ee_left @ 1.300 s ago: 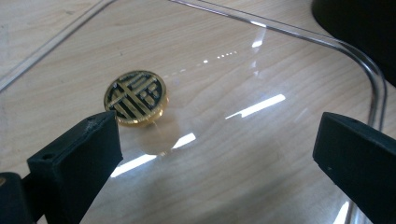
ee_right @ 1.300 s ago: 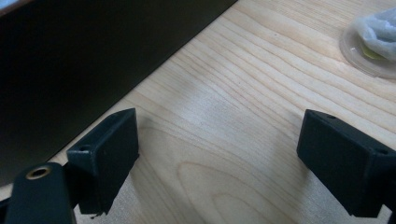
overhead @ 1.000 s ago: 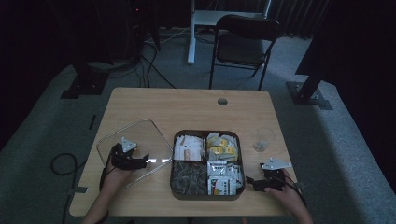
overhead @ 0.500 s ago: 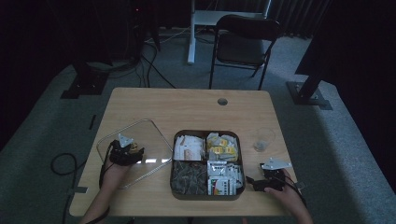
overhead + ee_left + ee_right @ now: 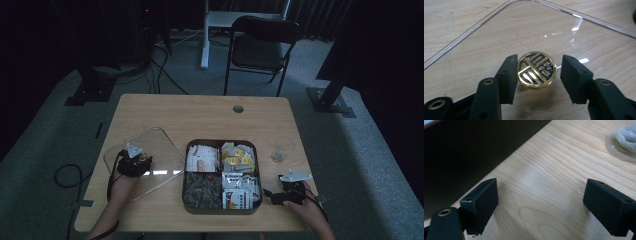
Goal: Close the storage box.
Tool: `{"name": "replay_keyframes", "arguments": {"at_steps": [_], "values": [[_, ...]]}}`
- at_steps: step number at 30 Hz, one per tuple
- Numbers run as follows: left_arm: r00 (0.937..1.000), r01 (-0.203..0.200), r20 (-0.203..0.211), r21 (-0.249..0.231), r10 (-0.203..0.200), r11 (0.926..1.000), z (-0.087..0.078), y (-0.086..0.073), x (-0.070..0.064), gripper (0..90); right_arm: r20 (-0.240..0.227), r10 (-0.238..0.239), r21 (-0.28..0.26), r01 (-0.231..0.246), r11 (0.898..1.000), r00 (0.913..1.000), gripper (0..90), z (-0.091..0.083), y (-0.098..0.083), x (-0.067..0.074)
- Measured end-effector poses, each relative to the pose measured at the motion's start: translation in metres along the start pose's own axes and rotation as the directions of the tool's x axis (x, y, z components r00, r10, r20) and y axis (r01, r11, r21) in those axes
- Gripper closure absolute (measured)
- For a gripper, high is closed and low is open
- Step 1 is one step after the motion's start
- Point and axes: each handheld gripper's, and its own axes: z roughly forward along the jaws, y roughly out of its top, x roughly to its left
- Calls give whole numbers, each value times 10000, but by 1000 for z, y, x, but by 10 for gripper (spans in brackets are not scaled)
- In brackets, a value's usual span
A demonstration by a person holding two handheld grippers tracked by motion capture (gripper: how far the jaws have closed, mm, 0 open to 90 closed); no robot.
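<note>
A clear square lid (image 5: 162, 145) lies flat on the table left of the tray, with a round gold knob (image 5: 536, 70) at its middle. My left gripper (image 5: 537, 72) straddles that knob (image 5: 145, 160). Its jaws have just been closing: the left pad touches the knob's edge, while a small gap separates the right pad from it. My right gripper (image 5: 540, 205) stands open over bare wood, just right of the dark tray (image 5: 474, 150). In the high view it (image 5: 272, 197) sits near the table's front right.
The dark tray (image 5: 220, 143) has several compartments filled with sachets and packets. A small clear dish with a crumpled wrapper (image 5: 281, 152) rests right of the tray, ahead of my right gripper (image 5: 624, 142). A chair (image 5: 260, 45) stands beyond the table.
The left jaws have narrowed around the gold knob, from wide apart to nearly on it. The right hand has stayed still.
</note>
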Motion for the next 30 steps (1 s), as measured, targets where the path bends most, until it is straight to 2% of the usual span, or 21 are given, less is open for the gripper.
{"name": "replay_keyframes", "arguments": {"at_steps": [4, 7, 13, 17, 24, 26, 27, 28, 30], "values": [[9999, 82, -91, 0, -82, 10000, 1, 1, 1, 533, 1, -3, -1, 3, 10000, 10000, 123, 0, 0, 0], [9997, -19, -235, -53, 18, 10000, 1, 0, 1, 576, -2, 1, 0, -1, 10000, 10000, 122, 0, 0, 0], [9996, -168, -213, -2, 168, 9999, 0, 0, 2, 586, -1, -2, 4, 2, 10000, 10000, 123, 0, 0, 0], [9997, -83, -228, 156, 87, 9998, -2, 2, 3, 588, 1, -2, 4, 2, 10000, 10000, 123, 0, 0, 0], [9996, 63, -281, 98, -61, 9999, -9, 4, 8, 589, -1, 0, 4, 0, 10000, 10000, 123, 0, 0, 0], [9992, -207, -347, 249, 215, 9995, -14, 8, 6, 589, 1, -3, -1, 3, 10000, 10000, 123, 0, 0, 0], [9992, -207, -347, 249, 215, 9995, -14, 8, 6, 589, 0, -4, -2, 4, 10000, 10000, 123, 0, 0, 0], [9976, -402, -550, 365, 422, 9985, -17, 11, 5, 589, 0, -2, -3, 2, 10000, 10000, 123, 0, 0, 0], [9975, -366, -591, 305, 383, 9989, -19, 12, 5, 589, -1, -2, -1, 2, 10000, 10000, 123, 0, 0, 0]]}}
